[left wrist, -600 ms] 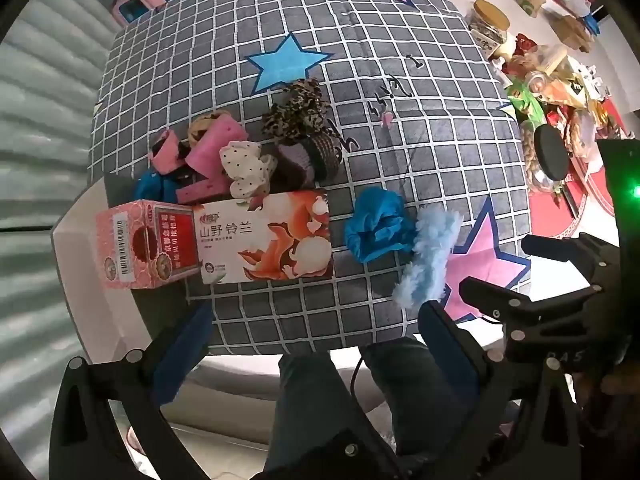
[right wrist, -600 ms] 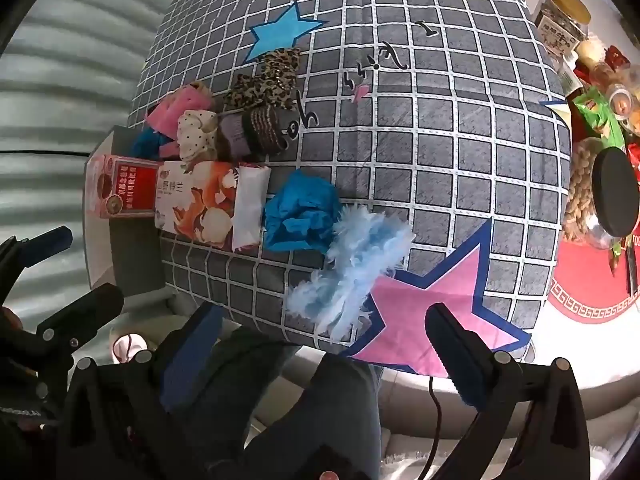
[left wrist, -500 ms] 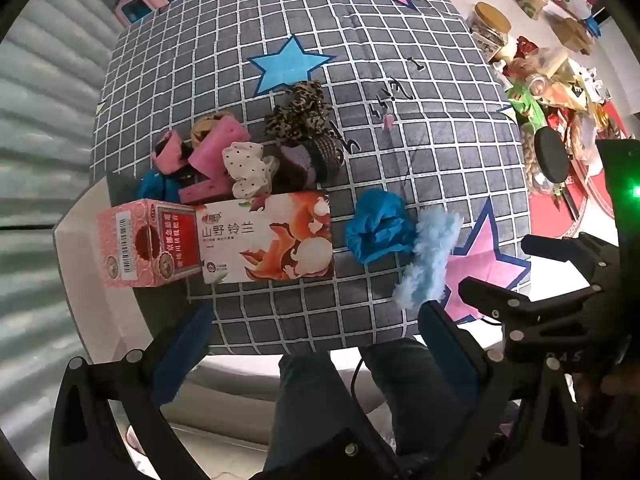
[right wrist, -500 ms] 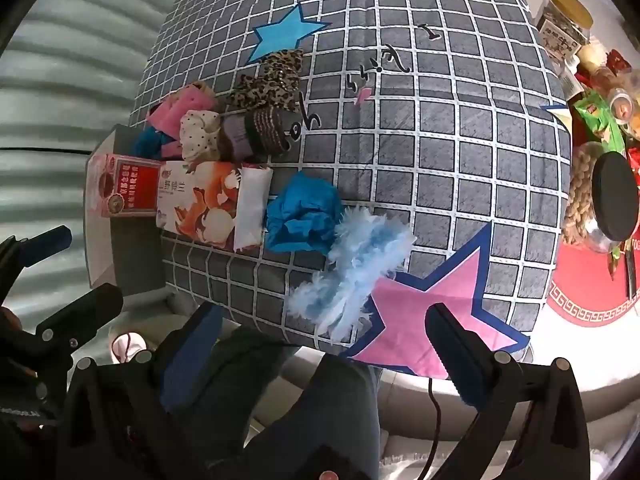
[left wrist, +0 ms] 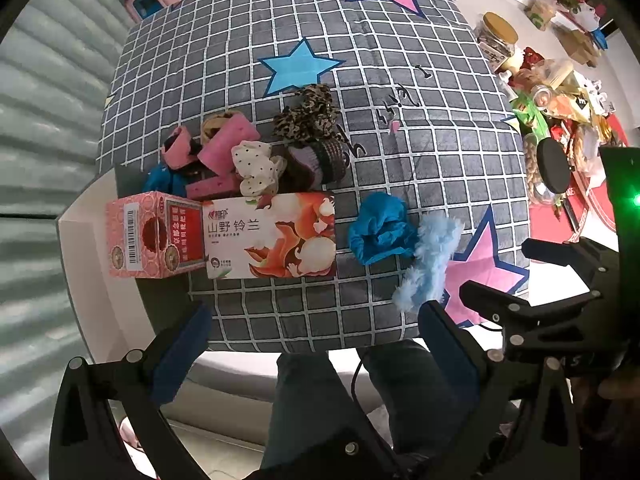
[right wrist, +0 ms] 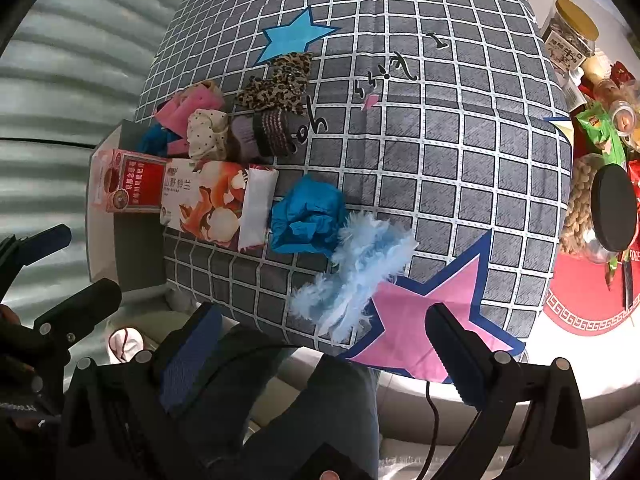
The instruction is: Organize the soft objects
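Soft items lie on a grey checked cloth [left wrist: 420, 168] with stars. A fluffy light-blue piece [left wrist: 430, 262] [right wrist: 356, 270] and a crumpled blue cloth [left wrist: 378, 230] [right wrist: 308, 220] sit near the front edge. Further back is a pile: a leopard-print scrunchie [left wrist: 310, 112] [right wrist: 280, 84], a grey-purple knit roll [left wrist: 320, 160] [right wrist: 262, 134], a white dotted cloth [left wrist: 256, 166] [right wrist: 208, 132] and pink rolls [left wrist: 224, 142] [right wrist: 188, 106]. My left gripper [left wrist: 312, 338] is open and empty, held above the front edge. My right gripper [right wrist: 324, 344] is open and empty above the fluffy piece.
A tissue pack [left wrist: 272, 236] [right wrist: 216, 204] and a pink-red box [left wrist: 152, 236] [right wrist: 128, 186] lie at the left front. Jars, snacks and a black-lidded jar [left wrist: 554, 170] [right wrist: 612, 208] crowd the right side. The person's legs [left wrist: 320, 392] are below the table edge.
Both views have shifted slightly; the grippers drift a little over the table. Nothing on the cloth has moved.
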`<state>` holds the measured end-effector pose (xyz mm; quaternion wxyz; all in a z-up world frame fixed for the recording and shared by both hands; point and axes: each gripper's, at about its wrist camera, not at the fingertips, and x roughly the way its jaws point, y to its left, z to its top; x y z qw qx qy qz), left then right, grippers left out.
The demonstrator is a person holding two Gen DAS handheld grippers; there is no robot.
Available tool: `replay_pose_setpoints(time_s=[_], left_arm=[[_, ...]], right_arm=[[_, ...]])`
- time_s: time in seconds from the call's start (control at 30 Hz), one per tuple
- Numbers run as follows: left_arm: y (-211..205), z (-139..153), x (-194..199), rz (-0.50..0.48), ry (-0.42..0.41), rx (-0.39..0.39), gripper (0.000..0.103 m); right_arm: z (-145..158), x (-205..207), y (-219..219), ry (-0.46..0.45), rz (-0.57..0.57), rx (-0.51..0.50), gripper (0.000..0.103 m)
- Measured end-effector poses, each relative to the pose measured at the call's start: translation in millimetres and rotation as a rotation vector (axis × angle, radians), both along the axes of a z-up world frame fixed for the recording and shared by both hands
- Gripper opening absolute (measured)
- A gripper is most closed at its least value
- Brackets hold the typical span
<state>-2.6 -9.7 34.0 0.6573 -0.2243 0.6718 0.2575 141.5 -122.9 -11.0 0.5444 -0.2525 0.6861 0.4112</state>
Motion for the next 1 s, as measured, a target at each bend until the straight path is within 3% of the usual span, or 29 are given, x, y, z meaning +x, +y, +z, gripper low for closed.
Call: replay_pose_setpoints(time_s=[0.27,0.47,1.0], left_arm=[[0,0,0,-0.003,0.005,0.005,0.103],[0,0,0,-0.005,0.007,0.006,0.103],[11,-8,20,-0.066,0.020,0.004,0.103]], right_arm=[[-1,1,-2,0.056,-0.004,0.020,0.102],[-3,6,-2,0.080,-0.015,-0.033,0.102],[-3,20,-5,0.072,-0.093,-0.001,0.102]])
